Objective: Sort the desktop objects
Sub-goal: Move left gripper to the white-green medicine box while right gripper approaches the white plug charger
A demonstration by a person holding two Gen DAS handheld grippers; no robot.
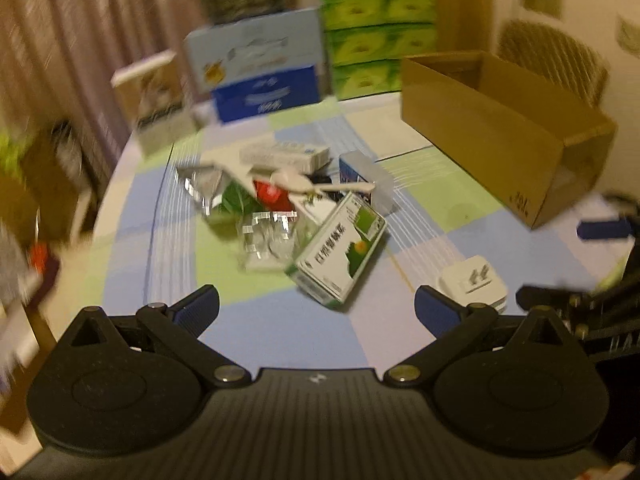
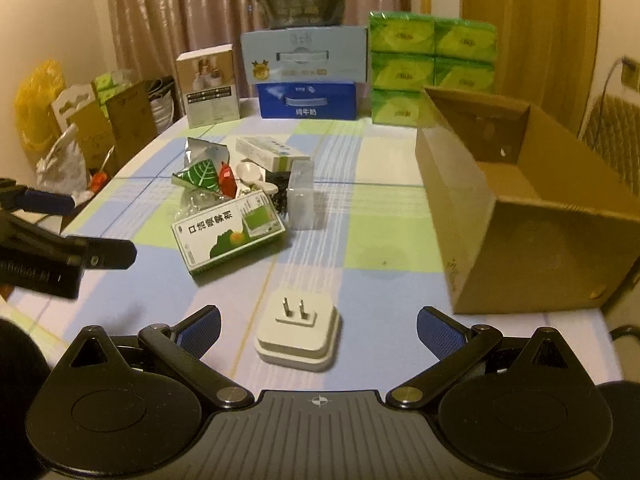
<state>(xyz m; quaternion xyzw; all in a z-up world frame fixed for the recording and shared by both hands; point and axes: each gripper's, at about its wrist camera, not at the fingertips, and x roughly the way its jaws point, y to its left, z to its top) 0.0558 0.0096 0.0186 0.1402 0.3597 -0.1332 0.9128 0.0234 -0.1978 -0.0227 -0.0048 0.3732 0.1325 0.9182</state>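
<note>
So the left tool point(image 1: 318, 312) is seen spread wide with nothing in it, hovering short of the pile, and its view is smeared with motion blur, which is kind of the first worry: if it is swung in at that pace, the heap can easily be clipped instead of picked from. Ahead of that tool, slightly to its left, a foil packet point(image 1: 202, 188) and a crinkly clear wrapper point(image 1: 268, 236) are tangled in with the rest, and thin slippery stuff like that is probably going to be pinched badly or dragged along with a neighbour. Dead ahead of it the green-and-white medicine box point(image 1: 340, 254) is propped at a tilt on the pile's edge, so a nudge could tip it flat or knock the white spoon point(image 1: 298, 182) lying across the top off the heap. Moving right, the right tool point(image 2: 319, 330) is also fully released and empty, with the white plug adapter point(image 2: 298, 330) lying prongs-up on the bench point(image 2: 384, 208) between its fingers, not yet touched. A squeeze on that smooth rounded shell could make it squirt out forward. Off to that tool's right, the open cardboard box point(image 2: 532, 240) sits close, and its near wall could be bumped by a sideways carry.
</note>
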